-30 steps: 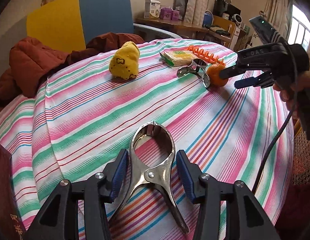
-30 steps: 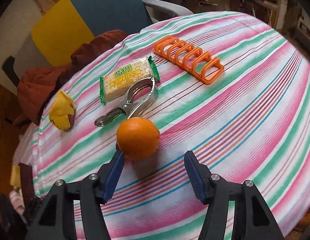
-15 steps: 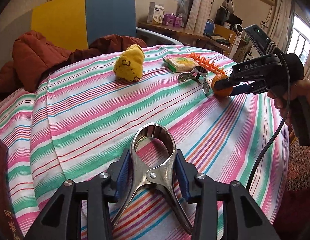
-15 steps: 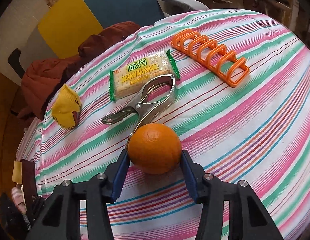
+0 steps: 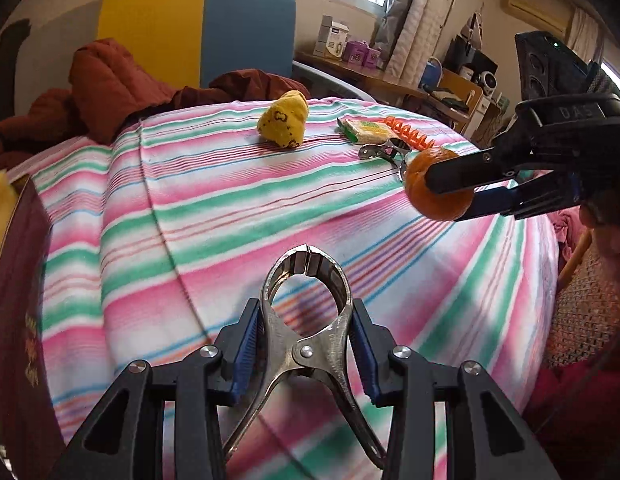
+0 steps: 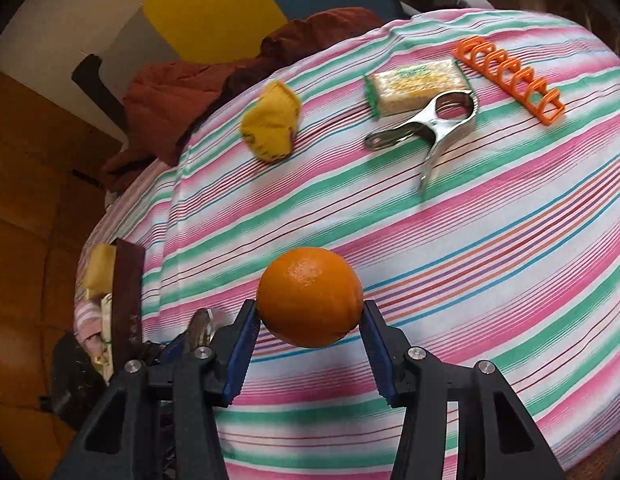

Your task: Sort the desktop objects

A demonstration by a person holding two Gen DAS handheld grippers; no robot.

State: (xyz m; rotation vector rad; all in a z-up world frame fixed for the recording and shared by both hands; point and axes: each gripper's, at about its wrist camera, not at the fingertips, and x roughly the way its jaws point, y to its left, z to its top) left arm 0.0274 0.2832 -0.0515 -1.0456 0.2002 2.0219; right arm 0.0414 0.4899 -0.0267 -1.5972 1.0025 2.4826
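My left gripper [image 5: 305, 354] is shut on a large metal spring clamp [image 5: 305, 320] and holds it above the striped tablecloth [image 5: 213, 208]. My right gripper [image 6: 310, 340] is shut on an orange [image 6: 310, 296] and holds it in the air over the table; they also show in the left wrist view, gripper [image 5: 466, 192] and orange [image 5: 434, 184], at the right. A second metal clamp [image 6: 434, 124], a cracker packet [image 6: 416, 86], an orange plastic rack [image 6: 510, 76] and a yellow sock bundle [image 6: 271, 124] lie on the far part of the table.
A dark red box [image 5: 17, 320] stands at the table's left edge; it also shows in the right wrist view [image 6: 127, 292]. A red jacket [image 5: 105, 88] lies on the blue and yellow chair [image 5: 197, 28] behind the table. A cluttered desk [image 5: 390, 76] stands farther back.
My left gripper closed on the near clamp and lifted it. My right gripper closed on the orange and raised it off the cloth, back and to the left.
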